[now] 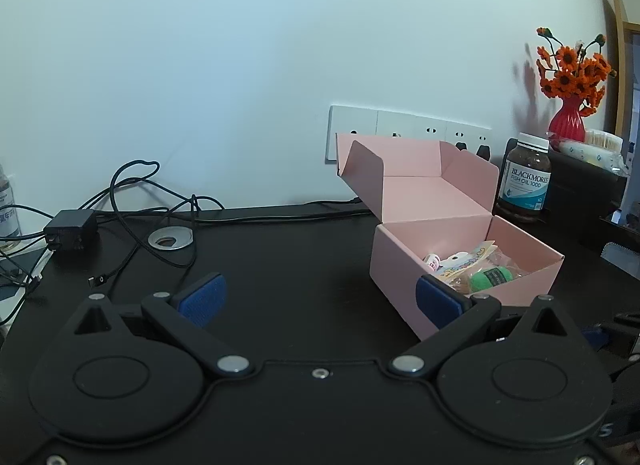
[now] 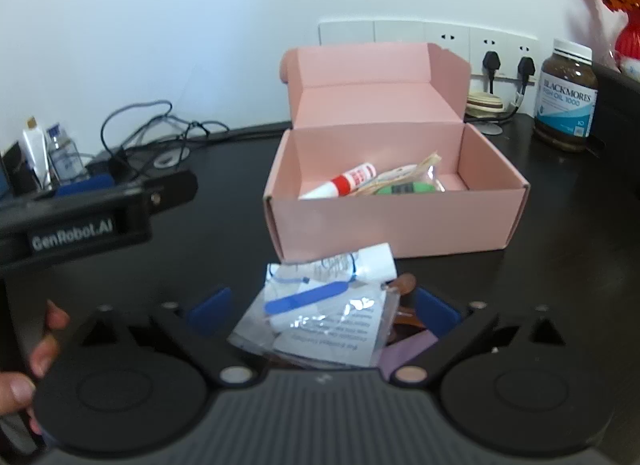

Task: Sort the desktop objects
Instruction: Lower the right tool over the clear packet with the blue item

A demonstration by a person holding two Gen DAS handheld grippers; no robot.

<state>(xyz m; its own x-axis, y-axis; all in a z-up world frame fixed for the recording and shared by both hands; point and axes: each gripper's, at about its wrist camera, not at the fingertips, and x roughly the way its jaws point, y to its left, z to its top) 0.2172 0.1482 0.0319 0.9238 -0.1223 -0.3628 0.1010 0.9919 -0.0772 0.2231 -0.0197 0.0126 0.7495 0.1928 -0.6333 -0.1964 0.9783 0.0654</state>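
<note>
An open pink cardboard box (image 1: 396, 265) (image 2: 392, 221) stands on the black desk with its lid up against the wall. Inside lie a white and red tube (image 2: 344, 185), a green item (image 2: 404, 189) (image 1: 490, 279) and some packets. My left gripper (image 1: 320, 299) is open and empty, its right pad just in front of the box's near corner. My right gripper (image 2: 323, 311) is open, with a clear plastic bag (image 2: 320, 329) holding a white tube and a blue strip lying between its pads, in front of the box. The pads do not press on the bag.
A brown fish oil bottle (image 1: 524, 181) (image 2: 566, 97) and a red vase of orange flowers (image 1: 566, 121) stand right of the box. Cables and a black adapter (image 1: 70, 231) lie at the back left. Small bottles (image 2: 60, 157) stand far left. A person's hand (image 2: 44, 341) holds the right gripper.
</note>
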